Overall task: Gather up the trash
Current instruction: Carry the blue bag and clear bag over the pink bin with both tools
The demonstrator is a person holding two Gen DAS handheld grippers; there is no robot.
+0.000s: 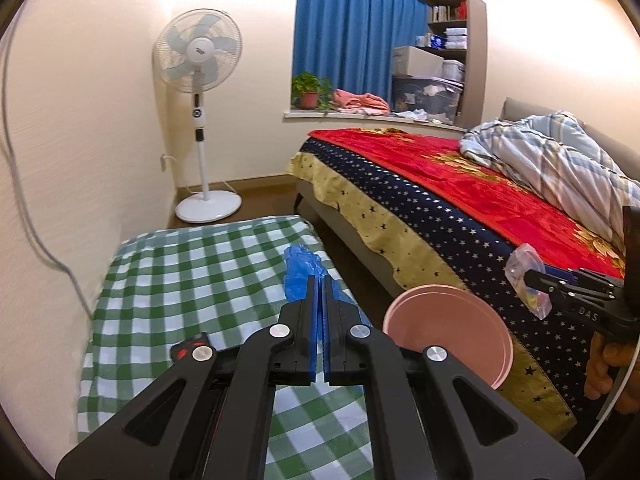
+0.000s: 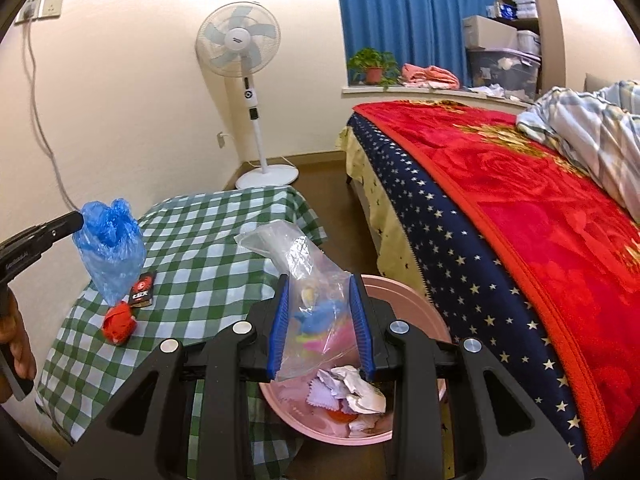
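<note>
Holding two pieces of trash at once, we have both tools loaded above the pink bin (image 2: 424, 304), which stands on the floor in the gap between the checked-cloth table (image 1: 192, 264) and the bed (image 2: 520, 216). The right gripper (image 2: 320, 320) sits directly over the bin's mouth, its blue pads spread fairly wide with a clear plastic bag (image 2: 304, 264) caught between them; the jaws look only loosely set against the bag, so we judge it is placed there to drop straight in. The bag is thin, crinkled and see-through, with small blue, yellow and pink scraps inside, its top flaring up toward 11 o'clock of the gripper.

The left gripper (image 1: 319, 280) is pinched closed on a blue plastic bag (image 2: 108, 248), which hangs limp below its tip over the table at 9 o'clock in the right wrist view. It is a soft, translucent film, bunched at the top, held clear of the cloth, we think, so it can swing to the bin next.

Inside the bin lie crumpled white paper (image 2: 356, 388) and something orange-red. On the table, below the hanging bag, rest a red crumpled wad (image 2: 118, 324) and a small black packet (image 2: 143, 289), both uncollected.
</note>
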